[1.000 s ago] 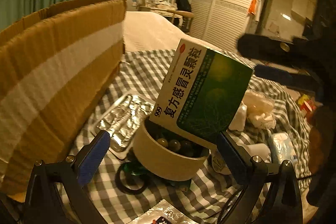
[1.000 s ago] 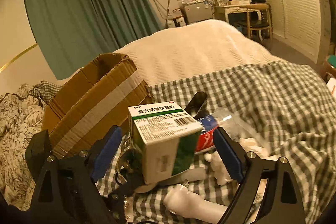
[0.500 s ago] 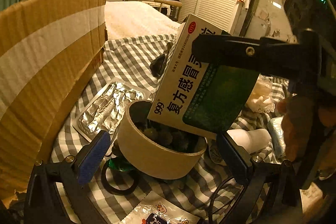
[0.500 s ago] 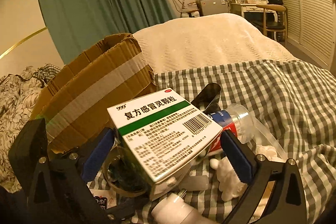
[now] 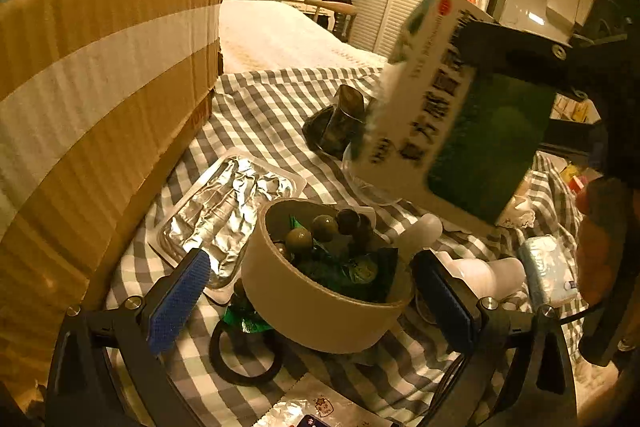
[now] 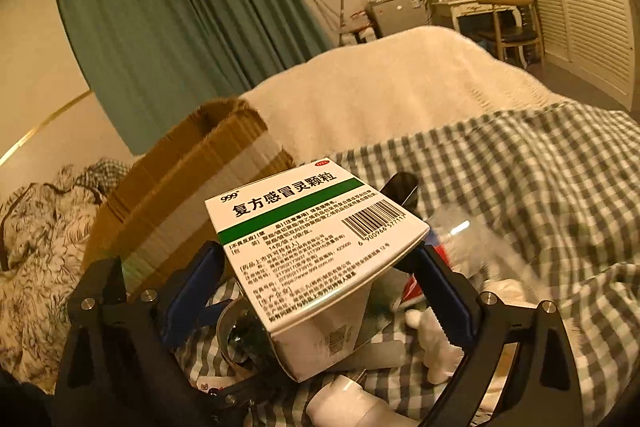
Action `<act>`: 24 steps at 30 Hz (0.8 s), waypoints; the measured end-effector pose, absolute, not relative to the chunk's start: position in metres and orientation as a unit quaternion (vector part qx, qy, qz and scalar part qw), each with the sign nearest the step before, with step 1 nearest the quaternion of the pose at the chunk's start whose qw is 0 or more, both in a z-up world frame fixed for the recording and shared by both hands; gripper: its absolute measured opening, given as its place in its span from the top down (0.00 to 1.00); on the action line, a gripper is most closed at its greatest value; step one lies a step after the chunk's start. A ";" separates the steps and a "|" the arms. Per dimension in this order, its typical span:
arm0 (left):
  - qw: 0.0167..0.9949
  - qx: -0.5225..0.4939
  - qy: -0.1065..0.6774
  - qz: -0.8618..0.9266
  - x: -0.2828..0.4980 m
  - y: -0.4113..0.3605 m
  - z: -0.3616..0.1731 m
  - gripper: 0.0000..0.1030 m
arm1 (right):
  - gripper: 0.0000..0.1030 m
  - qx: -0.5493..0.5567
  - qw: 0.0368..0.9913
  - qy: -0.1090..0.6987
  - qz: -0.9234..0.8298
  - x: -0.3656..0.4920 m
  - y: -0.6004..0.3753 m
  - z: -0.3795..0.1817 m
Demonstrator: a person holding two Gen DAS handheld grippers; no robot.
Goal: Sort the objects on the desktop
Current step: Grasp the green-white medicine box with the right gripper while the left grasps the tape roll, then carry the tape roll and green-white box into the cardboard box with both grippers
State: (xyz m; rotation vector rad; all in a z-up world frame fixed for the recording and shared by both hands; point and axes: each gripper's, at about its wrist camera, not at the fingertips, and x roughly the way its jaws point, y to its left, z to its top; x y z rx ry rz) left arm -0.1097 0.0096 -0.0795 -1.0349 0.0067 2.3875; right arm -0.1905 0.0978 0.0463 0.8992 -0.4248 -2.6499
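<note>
My right gripper (image 6: 318,254) has its blue pads against both sides of a white and green medicine box (image 6: 312,239), and its jaws are closing on it. In the left wrist view that medicine box (image 5: 452,131) hangs tilted above the checked cloth, clear of the tan bowl (image 5: 320,315), with one black finger (image 5: 520,55) of the right gripper across it. My left gripper (image 5: 312,301) is open, one pad on each side of the bowl without squeezing it. The bowl holds round dark balls and green wrappers.
A large taped cardboard box (image 5: 100,87) fills the left side. On the checked cloth (image 5: 272,107) lie a foil blister pack (image 5: 228,203), a black ring (image 5: 240,355), a dark glossy item (image 5: 340,123), white bottles (image 5: 492,271) and a pale packet (image 5: 548,267).
The right gripper came in around the medicine box, which leaned on the bowl, took it between its pads and lifted it up off the bowl. The left gripper has stayed open by the bowl.
</note>
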 end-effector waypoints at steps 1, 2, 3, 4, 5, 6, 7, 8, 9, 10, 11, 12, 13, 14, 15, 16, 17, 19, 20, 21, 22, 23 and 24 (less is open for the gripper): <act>0.271 -0.386 0.002 0.882 -0.112 0.010 -0.080 0.00 | 0.07 0.315 0.149 -0.145 -0.926 -0.189 0.098 0.047; 0.275 -0.389 0.005 0.879 -0.113 0.012 -0.082 0.00 | 0.07 0.315 0.142 -0.141 -0.928 -0.188 0.099 0.047; 0.277 -0.391 0.012 0.878 -0.113 0.015 -0.084 0.00 | 0.07 0.316 0.138 -0.139 -0.928 -0.189 0.101 0.048; 0.282 -0.393 0.023 0.875 -0.112 0.019 -0.086 0.00 | 0.07 0.317 0.133 -0.139 -0.929 -0.188 0.102 0.048; 0.285 -0.394 0.033 0.873 -0.113 0.023 -0.087 0.00 | 0.07 0.319 0.129 -0.143 -0.928 -0.188 0.104 0.048; 0.286 -0.392 0.049 0.873 -0.111 0.028 -0.088 0.00 | 0.07 0.319 0.128 -0.146 -0.927 -0.188 0.106 0.049; 0.284 -0.386 0.062 0.875 -0.108 0.031 -0.087 0.00 | 0.07 0.318 0.127 -0.151 -0.927 -0.187 0.108 0.049; 0.285 -0.382 0.069 0.877 -0.108 0.032 -0.087 0.04 | 0.07 0.317 0.127 -0.152 -0.927 -0.186 0.111 0.049; 0.285 -0.375 0.075 0.879 -0.106 0.032 -0.085 0.08 | 0.07 0.318 0.125 -0.152 -0.928 -0.185 0.112 0.050; 0.283 -0.370 0.077 0.882 -0.105 0.032 -0.084 0.16 | 0.07 0.317 0.123 -0.151 -0.928 -0.185 0.112 0.050; 0.282 -0.369 0.075 0.882 -0.107 0.030 -0.084 0.16 | 0.07 0.317 0.120 -0.150 -0.929 -0.184 0.112 0.051; 0.284 -0.370 0.067 0.882 -0.108 0.027 -0.084 0.16 | 0.07 0.317 0.119 -0.150 -0.929 -0.183 0.112 0.050; 0.286 -0.372 0.058 0.881 -0.109 0.024 -0.082 0.16 | 0.07 0.317 0.118 -0.151 -0.929 -0.183 0.113 0.051; 0.284 -0.372 0.050 0.882 -0.111 0.021 -0.081 0.16 | 0.07 0.318 0.118 -0.154 -0.928 -0.183 0.113 0.050; 0.282 -0.370 0.046 0.884 -0.111 0.020 -0.080 0.16 | 0.07 0.318 0.118 -0.155 -0.928 -0.184 0.114 0.050; 0.280 -0.365 0.044 0.887 -0.111 0.019 -0.078 0.16 | 0.07 0.317 0.117 -0.155 -0.928 -0.183 0.114 0.050; 0.278 -0.356 0.042 0.891 -0.110 0.018 -0.075 0.16 | 0.07 0.317 0.116 -0.154 -0.929 -0.183 0.114 0.050; 0.275 -0.339 0.040 0.899 -0.107 0.015 -0.067 0.16 | 0.07 0.315 0.114 -0.150 -0.930 -0.183 0.113 0.051; 0.273 -0.330 0.037 0.903 -0.105 0.012 -0.063 0.16 | 0.07 0.314 0.112 -0.148 -0.931 -0.183 0.113 0.053; 0.271 -0.322 0.034 0.907 -0.104 0.010 -0.059 0.16 | 0.07 0.312 0.110 -0.146 -0.932 -0.182 0.113 0.053; 0.269 -0.314 0.030 0.910 -0.102 0.007 -0.055 0.16 | 0.08 0.309 0.108 -0.145 -0.934 -0.181 0.113 0.054; 0.267 -0.309 0.027 0.913 -0.103 0.005 -0.054 0.16 | 0.08 0.305 0.104 -0.144 -0.936 -0.180 0.113 0.056; 0.264 -0.302 0.023 0.916 -0.102 0.003 -0.051 0.16 | 0.08 0.300 0.100 -0.143 -0.938 -0.178 0.114 0.057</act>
